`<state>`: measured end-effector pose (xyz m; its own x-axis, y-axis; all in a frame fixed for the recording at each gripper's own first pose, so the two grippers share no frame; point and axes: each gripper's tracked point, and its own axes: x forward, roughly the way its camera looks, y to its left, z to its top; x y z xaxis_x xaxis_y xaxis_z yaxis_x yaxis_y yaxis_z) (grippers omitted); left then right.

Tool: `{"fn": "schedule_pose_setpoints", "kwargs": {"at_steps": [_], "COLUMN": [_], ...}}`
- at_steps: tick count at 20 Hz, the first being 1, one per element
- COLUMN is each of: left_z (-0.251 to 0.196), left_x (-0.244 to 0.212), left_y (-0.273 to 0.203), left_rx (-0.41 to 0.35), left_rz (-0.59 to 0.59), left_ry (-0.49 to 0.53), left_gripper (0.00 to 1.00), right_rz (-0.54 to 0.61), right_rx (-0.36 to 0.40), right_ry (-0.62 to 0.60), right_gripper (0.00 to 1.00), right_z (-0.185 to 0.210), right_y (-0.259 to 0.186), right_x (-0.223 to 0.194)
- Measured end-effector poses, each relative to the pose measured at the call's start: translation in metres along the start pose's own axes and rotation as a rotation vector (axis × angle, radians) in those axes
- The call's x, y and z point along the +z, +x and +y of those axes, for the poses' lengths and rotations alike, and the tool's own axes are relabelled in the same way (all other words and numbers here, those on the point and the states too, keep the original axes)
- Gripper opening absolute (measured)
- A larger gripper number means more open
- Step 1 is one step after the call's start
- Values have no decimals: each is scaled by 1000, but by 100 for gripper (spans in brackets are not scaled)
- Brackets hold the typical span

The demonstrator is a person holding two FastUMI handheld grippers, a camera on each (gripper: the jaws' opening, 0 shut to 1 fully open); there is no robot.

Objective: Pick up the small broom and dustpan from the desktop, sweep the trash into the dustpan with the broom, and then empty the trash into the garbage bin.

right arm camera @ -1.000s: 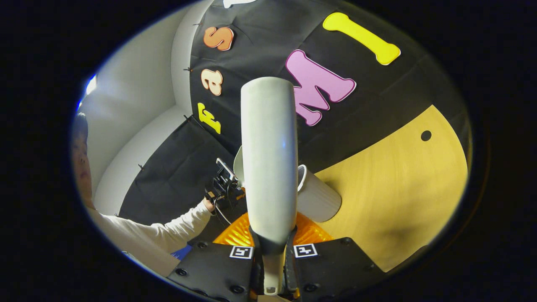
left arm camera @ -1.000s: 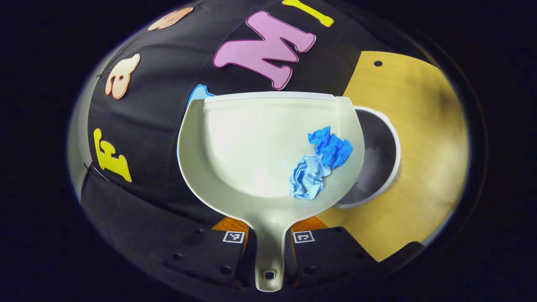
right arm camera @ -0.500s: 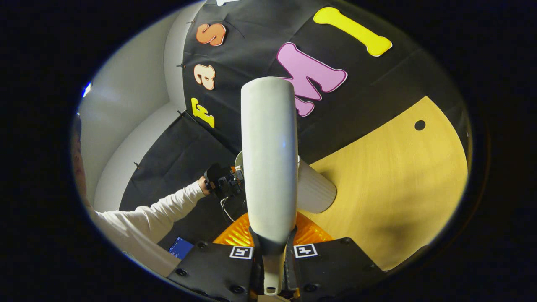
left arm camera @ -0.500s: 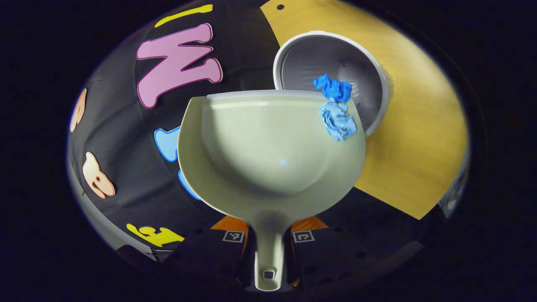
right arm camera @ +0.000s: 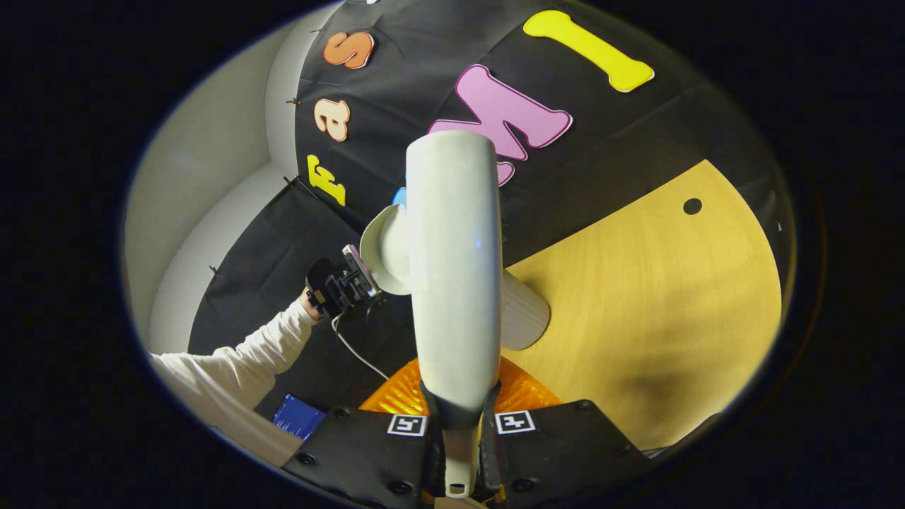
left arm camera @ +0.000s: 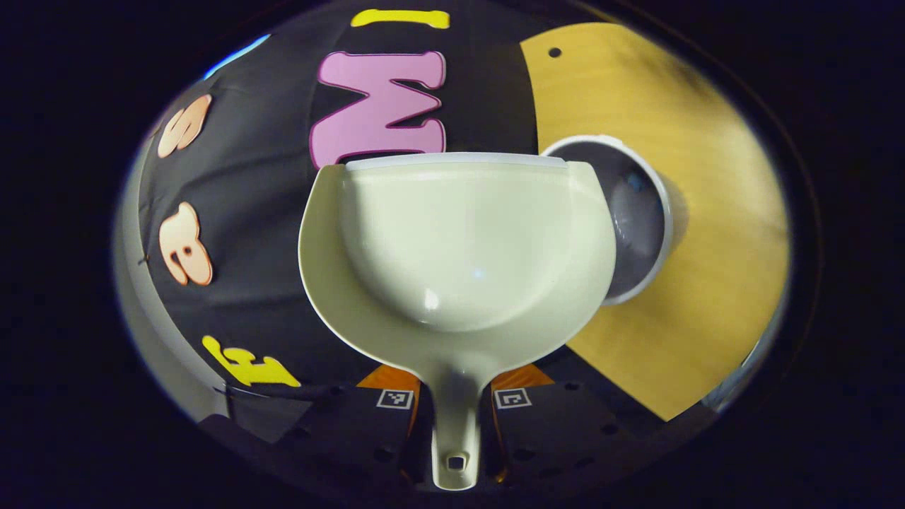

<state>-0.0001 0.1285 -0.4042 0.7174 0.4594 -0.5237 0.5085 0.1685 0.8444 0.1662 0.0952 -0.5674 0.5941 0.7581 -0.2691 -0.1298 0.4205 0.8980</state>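
- Dustpan point(left arm camera: 452, 247) up in the air, scoop bare, held by its handle at the bottom of the left gripper view.
- Left gripper point(left arm camera: 452, 410) has its two fingers closed tight on that handle, one on each side.
- Bin point(left arm camera: 636, 212) sits just right of the pan, partly behind its edge, mouth turned toward the camera; a small blue speck shows inside, too blurred to make out.
- Bin stands on the tabletop point(left arm camera: 707, 212), close to the black cloth wall.
- Over to the right gripper view: broom point(right arm camera: 456, 268) stands up the middle of the picture, long pale body pointing away, orange bristles fanned out at its base.
- Right gripper point(right arm camera: 458, 431) is clamped on the broom's narrow dark neck, both fingers pressing in.
- Behind the broom, the dustpan point(right arm camera: 385, 247) again, tilted over the ribbed bin point(right arm camera: 523, 318).
- To the left, a hand point(right arm camera: 311, 300) in a white sleeve point(right arm camera: 233, 360) holds the other gripper point(right arm camera: 346, 279) at the pan's handle.
- Tabletop point(right arm camera: 657, 304) spreads out to the right, with a small dark hole near its far edge.
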Motion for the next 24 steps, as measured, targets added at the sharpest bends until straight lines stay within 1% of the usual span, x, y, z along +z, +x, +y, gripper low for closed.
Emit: {"fn": "schedule_pose_setpoints", "kwargs": {"at_steps": [2,3,4,5,6,7,8,9,11,12,13,14,15,16,18,19,20,21,22,24], "left_z": [-14,-26,-41,-64,-98,-122,-150,-185,-265,-302,-334,-361,-384,-402,-430,-436,-444,-453,-455,-455], "left_x": [14,22,28,44,69,87,105,123,152,162,168,170,167,163,160,163,164,168,168,173], "left_y": [-8,-16,-19,-24,-39,-48,-58,-70,-102,-112,-114,-106,-96,-80,-56,-51,-47,-34,-29,-28], "left_rx": [-47,-87,-156,-246,-372,-465,-545,-639,-881,-988,-1063,-1087,-1085,-1064,-1041,-1046,-1057,-1076,-1093,-1109], "left_rz": [-69,-90,-117,-147,-168,-165,-161,-146,-81,-27,53,127,202,277,397,446,494,528,535,563], "left_ry": [-204,-311,-421,-534,-658,-737,-806,-875,-992,-1035,-1064,-1074,-1070,-1061,-1062,-1058,-1058,-1064,-1061,-1022], "left_gripper": [25,24,25,25,23,23,25,25,25,25,25,25,26,26,26,27,25,25,26,26], "right_rz": [-20,-20,-10,23,68,109,159,208,315,375,424,471,496,546,627,659,693,709,736,769], "right_rx": [-28,-62,-106,-183,-252,-329,-403,-460,-576,-619,-663,-703,-740,-762,-780,-784,-817,-837,-857,-908], "right_ry": [-30,-46,-63,-61,-54,-54,-40,-9,70,101,130,153,171,183,207,204,197,198,192,160], "right_gripper": [21,21,21,20,21,21,21,21,21,21,21,21,21,21,21,21,22,21,21,22], "right_z": [10,9,5,-8,-23,-43,-62,-79,-110,-125,-139,-149,-157,-162,-170,-178,-188,-194,-201,-213], "right_y": [3,5,8,16,23,29,34,37,46,49,53,57,64,73,90,98,102,107,106,106], "right_x": [14,21,24,23,17,9,-2,-16,-49,-64,-80,-100,-114,-124,-146,-160,-173,-178,-188,-195]}}
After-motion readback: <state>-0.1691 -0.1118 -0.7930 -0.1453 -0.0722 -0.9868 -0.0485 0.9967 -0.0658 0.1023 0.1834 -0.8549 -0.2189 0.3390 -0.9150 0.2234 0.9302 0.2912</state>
